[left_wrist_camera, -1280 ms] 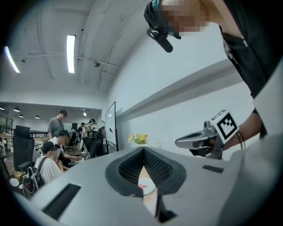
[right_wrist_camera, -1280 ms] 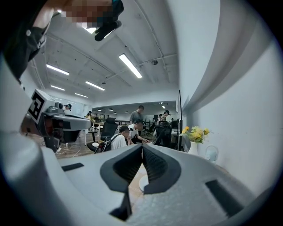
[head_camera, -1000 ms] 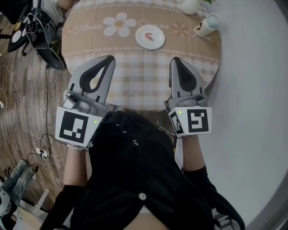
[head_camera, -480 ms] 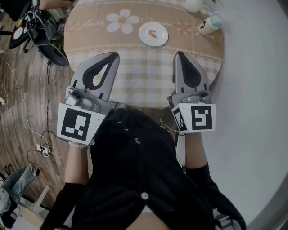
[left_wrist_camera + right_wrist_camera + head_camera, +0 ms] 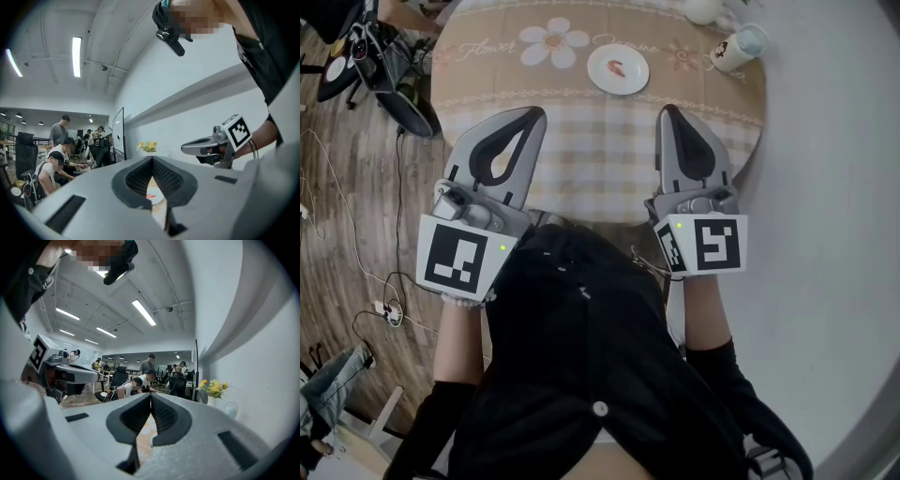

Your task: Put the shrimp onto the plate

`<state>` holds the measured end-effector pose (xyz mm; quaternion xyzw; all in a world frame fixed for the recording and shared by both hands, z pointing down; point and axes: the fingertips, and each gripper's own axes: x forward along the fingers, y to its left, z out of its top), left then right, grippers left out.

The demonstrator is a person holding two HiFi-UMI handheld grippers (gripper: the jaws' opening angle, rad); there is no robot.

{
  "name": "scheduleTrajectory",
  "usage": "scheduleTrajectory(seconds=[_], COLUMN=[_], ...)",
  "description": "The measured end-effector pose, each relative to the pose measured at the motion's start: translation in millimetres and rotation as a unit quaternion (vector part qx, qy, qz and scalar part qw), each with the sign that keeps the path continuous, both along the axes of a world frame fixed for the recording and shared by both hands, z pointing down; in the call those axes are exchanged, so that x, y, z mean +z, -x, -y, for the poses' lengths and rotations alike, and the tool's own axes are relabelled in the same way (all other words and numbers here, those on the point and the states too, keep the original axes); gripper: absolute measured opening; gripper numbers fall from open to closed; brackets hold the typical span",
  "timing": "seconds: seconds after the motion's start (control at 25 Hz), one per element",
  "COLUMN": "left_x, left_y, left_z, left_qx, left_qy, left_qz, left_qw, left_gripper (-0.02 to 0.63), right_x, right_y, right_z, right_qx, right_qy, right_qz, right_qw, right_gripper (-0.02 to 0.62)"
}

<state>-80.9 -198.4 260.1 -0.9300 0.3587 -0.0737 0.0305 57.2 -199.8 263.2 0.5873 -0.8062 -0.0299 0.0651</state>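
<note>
Head view, item list.

1. Left tongs [image 5: 534,114]: clenched, tips meeting, nothing between them; confirmed in the left gripper view [image 5: 151,158]. Held over the near edge of the surface [image 5: 581,155]. Clenched likewise in both earlier frames; position almost unchanged from half a second ago.

2. Right tongs [image 5: 667,111]: clenched and empty, tips together in the right gripper view [image 5: 150,395]. Level with the left pair, well apart from it. Clenched as before; shifted only slightly.

3. Marker cubes [image 5: 457,259]: one on each pair of tongs, nearest the person. Small green lamp lit on each now; dark half a second ago, lit one second ago.

4. Shrimp [image 5: 619,67]: orange-pink, lying on the plate [image 5: 630,79], as in both earlier frames. Also seen through the gap below the left tips [image 5: 150,196].

5. Plate: white, round, on the far half of the surface, beyond both tongs, well apart from them and roughly between their lines.

6. Surface: round, beige checked cloth with a daisy print.

7. Cup [image 5: 736,49]: white, at the far right edge.

8. Vase [image 5: 703,9]: white, at the far edge; yellow flowers [image 5: 213,388] in it.

9. Floor [image 5: 356,216]: wood, with trailing cables [image 5: 389,314] at left.
</note>
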Motion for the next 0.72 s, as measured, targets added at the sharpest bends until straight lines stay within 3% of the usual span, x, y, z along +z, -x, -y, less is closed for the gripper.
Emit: scheduleTrajectory(seconds=[0.72], left_x=[1.2], left_y=[2.9], left_z=[-6.1], left_qx=[0.002], left_qy=[0.004], left_qz=[-0.003], left_qw=[1.0], left_gripper=[0.002], right_x=[0.8], right_y=[6.5], right_z=[-8.1], right_qx=[-0.002], right_qy=[0.006], right_qz=[-0.005], right_qw=[1.0], right_gripper=[0.0])
